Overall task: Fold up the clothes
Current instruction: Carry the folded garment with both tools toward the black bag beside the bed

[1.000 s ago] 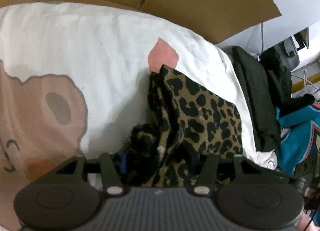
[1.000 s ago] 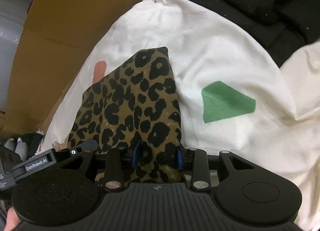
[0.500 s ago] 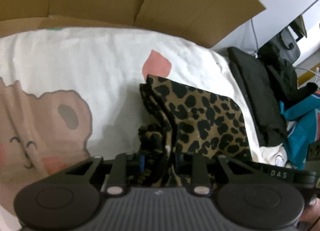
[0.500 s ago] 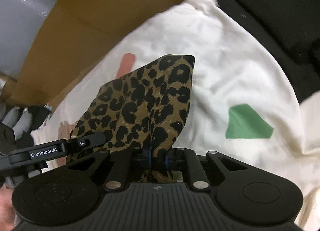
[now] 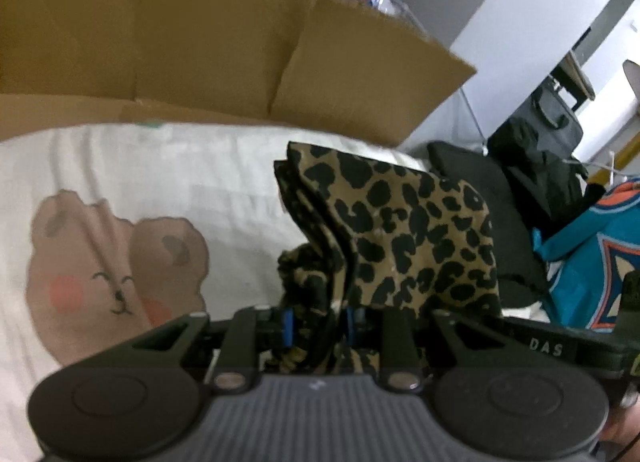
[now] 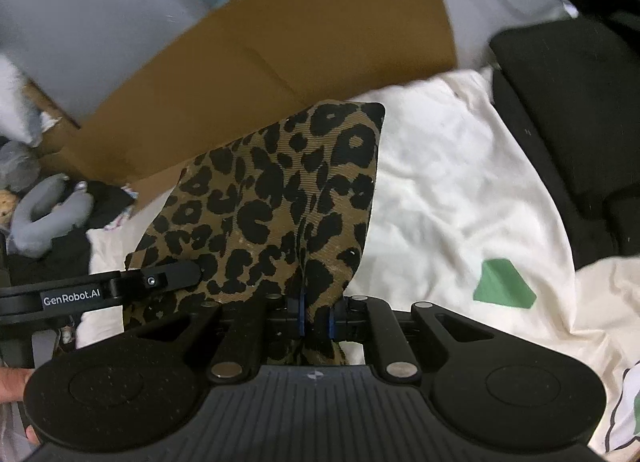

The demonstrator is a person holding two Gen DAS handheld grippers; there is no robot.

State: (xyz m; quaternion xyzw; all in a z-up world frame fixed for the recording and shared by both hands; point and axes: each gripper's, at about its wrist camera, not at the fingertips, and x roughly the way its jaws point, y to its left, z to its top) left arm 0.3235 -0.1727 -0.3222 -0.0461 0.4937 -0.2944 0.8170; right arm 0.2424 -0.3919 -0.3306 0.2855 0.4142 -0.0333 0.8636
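Leopard-print garment (image 5: 416,229) clamped in both jaws, cardboard box (image 5: 224,41) behind holding blurred items

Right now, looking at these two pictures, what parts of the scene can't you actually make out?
- Leopard-print garment: its lower part, hidden behind the gripper body in both views, so what kind of garment it is stays unclear.
- Cardboard box: contents blurred, left wrist view.
- Teal jersey: cut off by the right edge, left wrist view.
- Grey soft item: too blurred to identify, right wrist view.
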